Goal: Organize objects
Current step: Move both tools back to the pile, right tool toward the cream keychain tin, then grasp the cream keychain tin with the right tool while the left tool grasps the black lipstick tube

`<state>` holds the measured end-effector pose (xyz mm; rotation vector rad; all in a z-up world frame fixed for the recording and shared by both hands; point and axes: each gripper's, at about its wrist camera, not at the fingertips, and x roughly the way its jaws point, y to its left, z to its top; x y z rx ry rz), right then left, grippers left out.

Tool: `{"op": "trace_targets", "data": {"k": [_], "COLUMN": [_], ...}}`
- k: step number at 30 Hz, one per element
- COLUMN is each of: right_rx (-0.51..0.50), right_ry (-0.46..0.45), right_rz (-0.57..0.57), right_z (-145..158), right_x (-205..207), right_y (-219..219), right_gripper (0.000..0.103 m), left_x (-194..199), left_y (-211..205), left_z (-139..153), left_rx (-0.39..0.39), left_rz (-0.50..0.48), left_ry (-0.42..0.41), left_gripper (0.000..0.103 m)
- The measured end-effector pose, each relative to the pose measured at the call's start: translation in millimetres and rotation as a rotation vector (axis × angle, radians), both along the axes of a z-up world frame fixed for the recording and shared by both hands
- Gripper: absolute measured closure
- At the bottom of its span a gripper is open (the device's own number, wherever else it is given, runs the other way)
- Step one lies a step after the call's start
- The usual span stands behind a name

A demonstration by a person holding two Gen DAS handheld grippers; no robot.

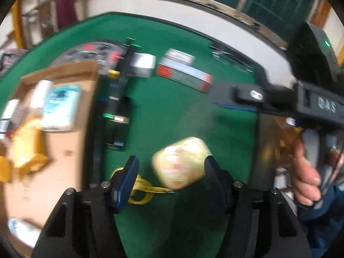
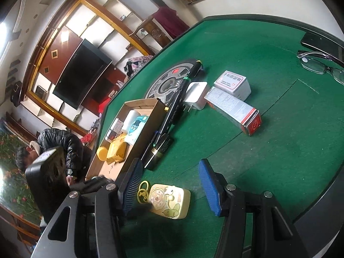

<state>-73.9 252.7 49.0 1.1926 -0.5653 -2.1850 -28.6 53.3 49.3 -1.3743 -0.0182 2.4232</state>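
Currently: yellow case [image 2: 169, 202] with ring charm [image 2: 143, 192], flat on green tabletop [image 2: 279, 150], near edge. Left tongs [image 1: 171, 169] spread, straddling it; right tongs [image 2: 171, 182] spread above. Advice: centre pads, pinch squarely, carry left to cardboard box [image 2: 148, 129].

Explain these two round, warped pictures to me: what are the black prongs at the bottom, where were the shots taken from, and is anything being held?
There is no robot here. A person holds a pair of tongs in each hand, each with a wide-angle camera looking along its two prongs.

One picture is from the left tongs, blurred by movement; the other from the right tongs.

Both look down on a green table. A small yellow case with a keyring lies in front of both tongs. It sits between open prongs, but neither pair appears to be squeezing it, so nothing is held.

Further off are a cardboard box of small items, a white charger, two cartons and glasses.
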Motion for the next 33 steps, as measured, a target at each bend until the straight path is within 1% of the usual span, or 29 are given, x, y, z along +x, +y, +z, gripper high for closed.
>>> {"op": "trace_targets", "data": {"k": [1,4,5,6,10,13,15,17,18,20,21,23,24,25,26,27,30,31,33], "right_rx": [0.000,-0.002,-0.002,-0.003,-0.003,0.003,0.007,0.009,0.008,0.010,0.012,0.011,0.007,0.003,0.002,0.001,0.011,0.017,0.031], "right_ry": [0.001,0.001,-0.001,-0.003,-0.004,0.002,0.005,0.004,0.005,0.010,0.013,0.013,0.012,0.012,0.012,0.013,0.025,0.027,0.029], "right_rz": [0.000,0.008,0.011,0.014,0.021,0.025,0.024,0.023,0.023,0.019,0.016,0.011,0.007,0.001,-0.001,-0.006,-0.019,-0.018,-0.009], "right_z": [0,-2,-3,-4,-5,-4,-3,-3,-2,-1,-1,0,0,0,1,2,3,3,1], "right_x": [0,0,-1,-1,-2,0,0,1,1,2,3,3,3,3,2,2,3,3,4], "right_y": [1,0,0,-1,-1,-1,-1,0,0,1,2,3,4,6,8,9,14,13,11], "right_gripper": [0.044,0.044,0.044,0.044,0.044,0.044,0.044,0.044,0.044,0.044,0.044,0.044,0.044,0.044,0.044,0.044,0.044,0.044,0.044], "left_x": [-2,-9,-11,-13,-18,-26,-32,-39,-41,-43,-44,-43,-45,-46,-45,-43,-38,-36,-33], "left_y": [-6,-20,-21,-21,-13,-9,-4,1,3,10,13,17,18,17,18,19,6,1,-7], "left_z": [1,0,-1,-1,-2,-2,-3,-6,-7,-9,-11,-15,-19,-23,-23,-21,-6,0,10], "left_rx": [-0.023,-0.102,-0.114,-0.119,-0.177,-0.195,-0.207,-0.219,-0.222,-0.232,-0.234,-0.207,-0.157,-0.090,-0.055,-0.044,0.074,0.094,0.092], "left_rz": [0.029,0.125,0.121,0.115,0.096,0.092,0.080,0.071,0.070,0.063,0.059,0.047,0.038,0.029,0.021,0.015,0.037,0.047,0.074], "left_ry": [0.009,0.017,0.012,0.007,0.011,0.013,0.020,0.026,0.030,0.032,0.034,0.023,-0.019,-0.056,-0.043,-0.033,-0.026,-0.012,0.015], "left_gripper": [0.040,0.045,0.047,0.047,0.047,0.047,0.042,0.034,0.032,0.020,0.020,0.020,0.020,0.021,0.021,0.021,0.021,0.021,0.021]}}
